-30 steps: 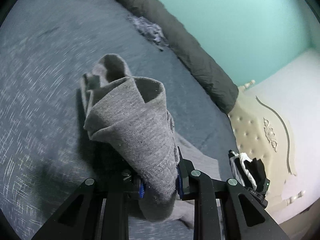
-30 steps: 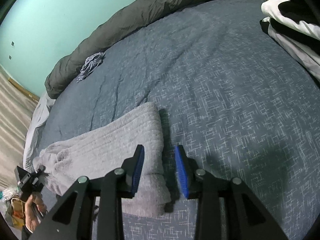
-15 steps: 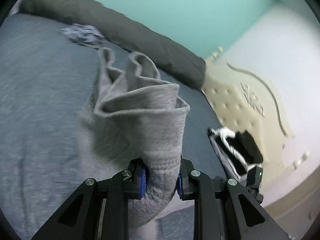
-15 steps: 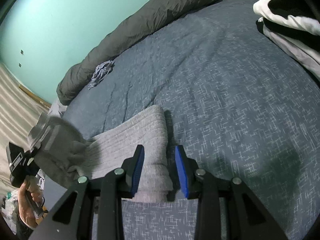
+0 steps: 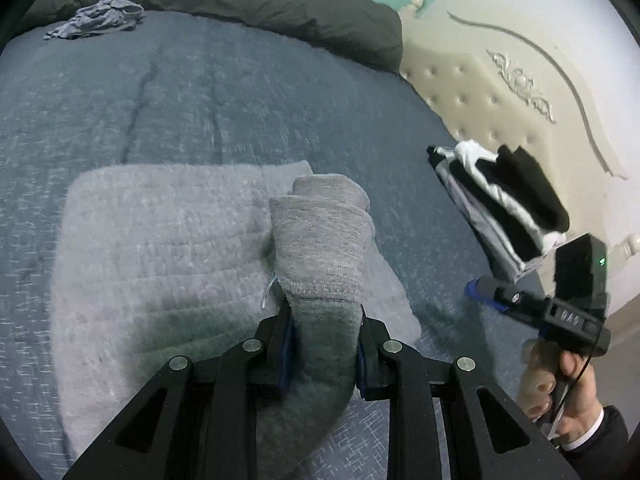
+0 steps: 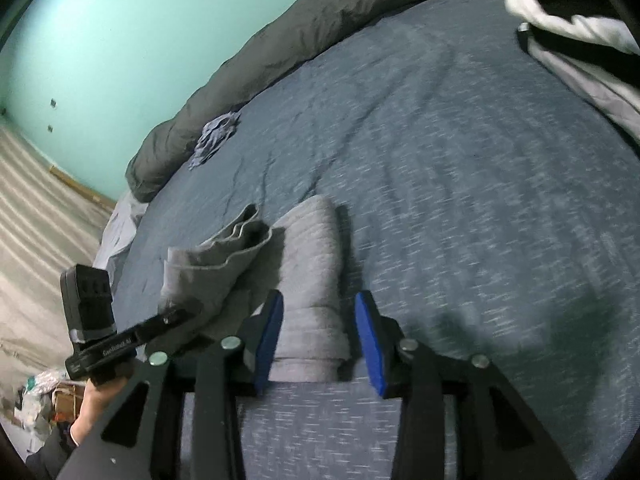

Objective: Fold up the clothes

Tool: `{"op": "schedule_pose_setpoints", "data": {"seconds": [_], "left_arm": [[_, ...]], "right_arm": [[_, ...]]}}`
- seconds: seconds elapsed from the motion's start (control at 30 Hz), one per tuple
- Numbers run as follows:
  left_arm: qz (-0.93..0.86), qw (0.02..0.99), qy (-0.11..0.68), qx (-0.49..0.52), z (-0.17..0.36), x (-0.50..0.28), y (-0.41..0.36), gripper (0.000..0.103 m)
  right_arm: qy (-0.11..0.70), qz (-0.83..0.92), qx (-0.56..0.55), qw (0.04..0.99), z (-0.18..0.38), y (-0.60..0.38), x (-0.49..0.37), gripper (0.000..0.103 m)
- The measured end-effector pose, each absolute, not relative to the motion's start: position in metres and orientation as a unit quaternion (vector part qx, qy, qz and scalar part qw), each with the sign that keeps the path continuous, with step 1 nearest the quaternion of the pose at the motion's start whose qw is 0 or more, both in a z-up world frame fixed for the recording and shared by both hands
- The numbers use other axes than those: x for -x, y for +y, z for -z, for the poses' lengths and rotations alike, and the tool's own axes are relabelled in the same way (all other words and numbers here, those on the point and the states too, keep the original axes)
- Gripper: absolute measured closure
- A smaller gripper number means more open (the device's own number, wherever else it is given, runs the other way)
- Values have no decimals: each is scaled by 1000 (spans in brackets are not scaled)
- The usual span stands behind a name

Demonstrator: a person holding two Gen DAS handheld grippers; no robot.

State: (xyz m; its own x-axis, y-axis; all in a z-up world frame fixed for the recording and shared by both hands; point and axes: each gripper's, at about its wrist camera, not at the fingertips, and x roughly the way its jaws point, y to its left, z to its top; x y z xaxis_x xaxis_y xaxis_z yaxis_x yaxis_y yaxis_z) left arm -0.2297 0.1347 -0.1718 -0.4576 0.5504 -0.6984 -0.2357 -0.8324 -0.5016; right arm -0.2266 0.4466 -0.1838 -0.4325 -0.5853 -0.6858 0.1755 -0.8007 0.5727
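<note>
A bunched end of the grey garment (image 5: 320, 240) is clamped in the left tool (image 5: 320, 344) and held up over the part lying flat on the bed (image 5: 240, 92). The right tool (image 6: 316, 340) is opening, its pads straddling the garment's folded edge without pressing.

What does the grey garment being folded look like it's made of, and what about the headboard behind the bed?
The grey garment looks like a soft, matte knit, perhaps fleece or cotton: it shows stitched ridges, a ribbed hem, and drapes limply where the left tool pinches it. The headboard looks like cream padded leather or faux leather, button-tufted with a slight sheen, and has carved ornament above; the exact material cannot be told.
</note>
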Motion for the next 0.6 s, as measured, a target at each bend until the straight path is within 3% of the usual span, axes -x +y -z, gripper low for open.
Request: {"op": "schedule_pose_setpoints", "data": {"seconds": [0.6], "left_arm": [[-843,231,-246,419,142,211,51,78]], "right_arm": [[-217,745,-576,256,231,306,255,50]]}}
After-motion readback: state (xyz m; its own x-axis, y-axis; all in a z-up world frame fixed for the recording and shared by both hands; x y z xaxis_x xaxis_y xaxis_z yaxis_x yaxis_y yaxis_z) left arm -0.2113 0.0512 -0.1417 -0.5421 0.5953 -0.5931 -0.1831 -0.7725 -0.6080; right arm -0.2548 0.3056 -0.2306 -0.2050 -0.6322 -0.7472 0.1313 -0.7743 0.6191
